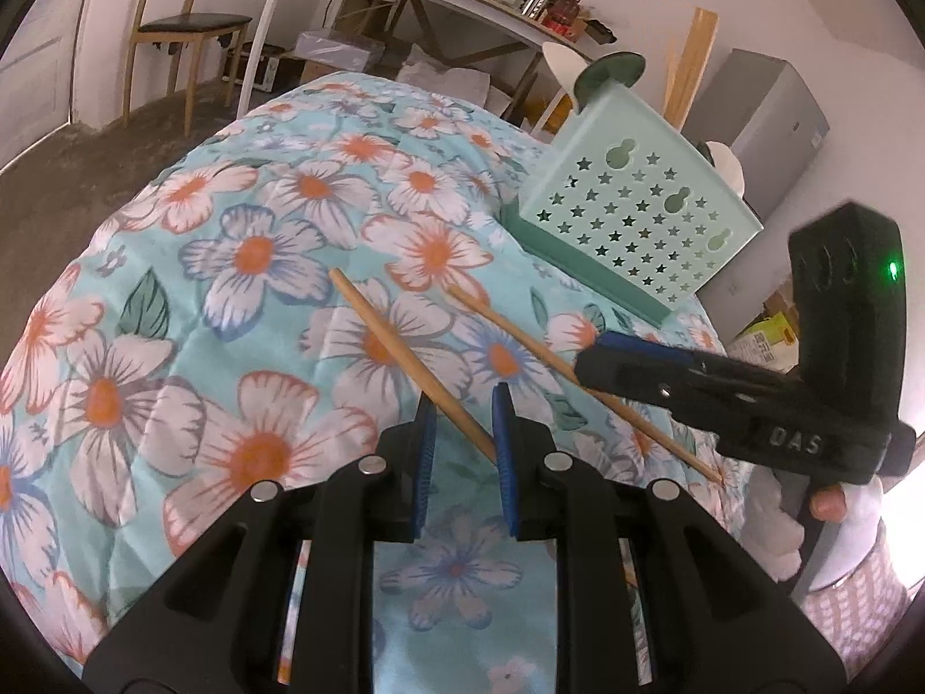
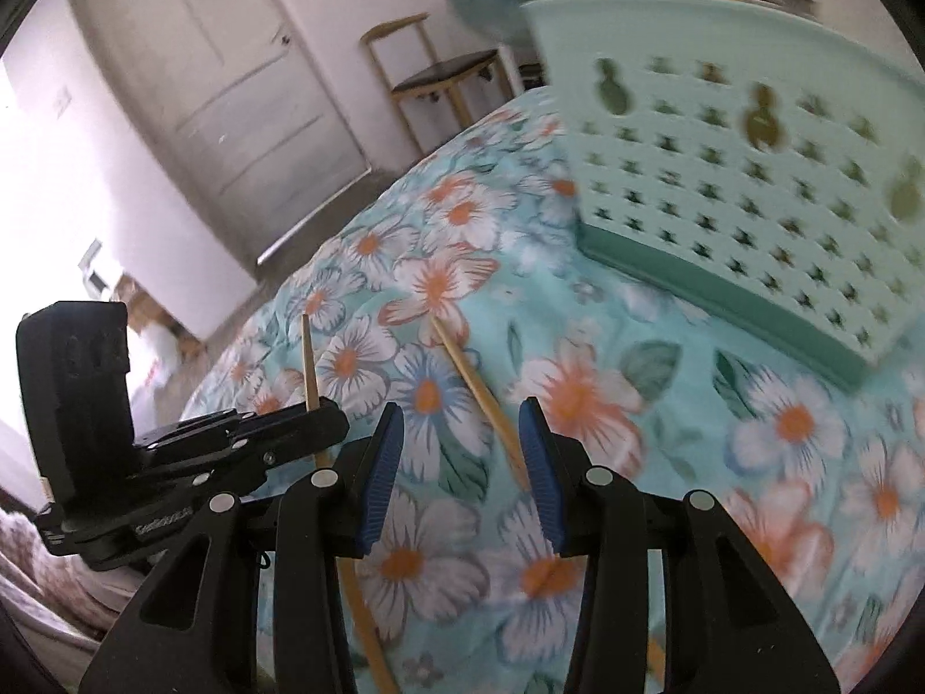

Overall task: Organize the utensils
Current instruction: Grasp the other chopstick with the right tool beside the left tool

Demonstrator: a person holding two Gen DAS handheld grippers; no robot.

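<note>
Left gripper (image 1: 462, 405) apart astride chopstick (image 1: 404, 347), right gripper (image 2: 462, 434) open, door (image 2: 219, 87) only right view

Ahead of me the floral bedspread (image 1: 243, 266) lies bare to the left and far side, so I can pass there freely. On the right the mint utensil basket (image 1: 630, 214) blocks the way. Two chopsticks (image 1: 404, 347) lie across my near path, and the right gripper (image 1: 601, 353) crowds the left gripper (image 1: 462, 434).
</note>
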